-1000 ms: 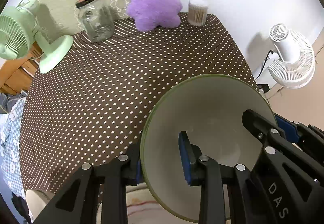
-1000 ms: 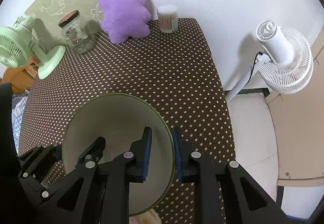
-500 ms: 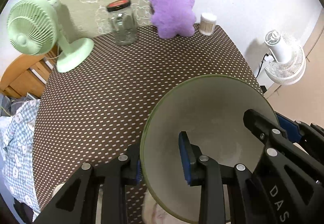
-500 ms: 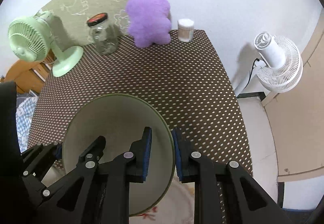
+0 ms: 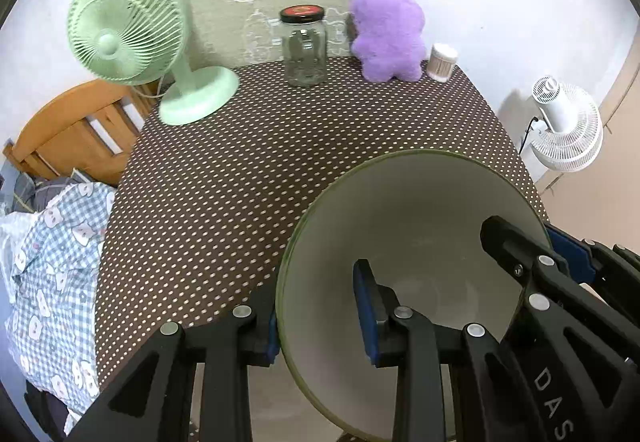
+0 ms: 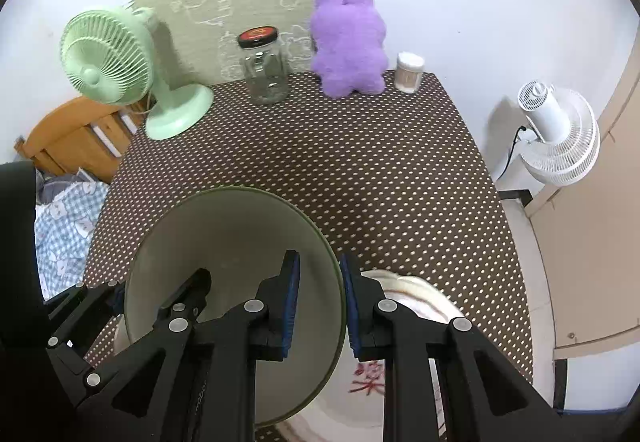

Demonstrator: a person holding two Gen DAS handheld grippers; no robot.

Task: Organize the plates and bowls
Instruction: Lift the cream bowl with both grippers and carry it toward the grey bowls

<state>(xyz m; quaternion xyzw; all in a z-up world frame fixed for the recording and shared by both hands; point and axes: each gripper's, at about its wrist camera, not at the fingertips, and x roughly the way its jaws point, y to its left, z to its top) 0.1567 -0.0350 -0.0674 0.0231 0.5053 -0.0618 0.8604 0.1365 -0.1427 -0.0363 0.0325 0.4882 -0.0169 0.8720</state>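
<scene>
A pale bowl with a green rim point(image 5: 420, 226) point(image 6: 236, 238) is held in the air above the near edge of the dotted table point(image 5: 280, 162) point(image 6: 360, 170). My left gripper point(image 5: 316, 316) is shut on its left rim, one finger inside and one outside. My right gripper point(image 6: 320, 302) is shut on its right rim in the same way. A white plate with a red pattern point(image 6: 404, 294) lies on the table under the bowl, seen in the right wrist view.
At the table's far edge stand a green desk fan point(image 5: 132, 42), a glass jar with a black lid point(image 5: 304, 50), a purple plush toy point(image 5: 386, 30) and a cotton swab tub point(image 5: 442, 62). A white floor fan point(image 5: 568, 126) stands right of the table. A wooden bed frame point(image 5: 72, 126) is at left.
Both grippers have lifted the bowl upward and pulled back from the table. The table's far objects now sit farther off, and the plate below has come into view.
</scene>
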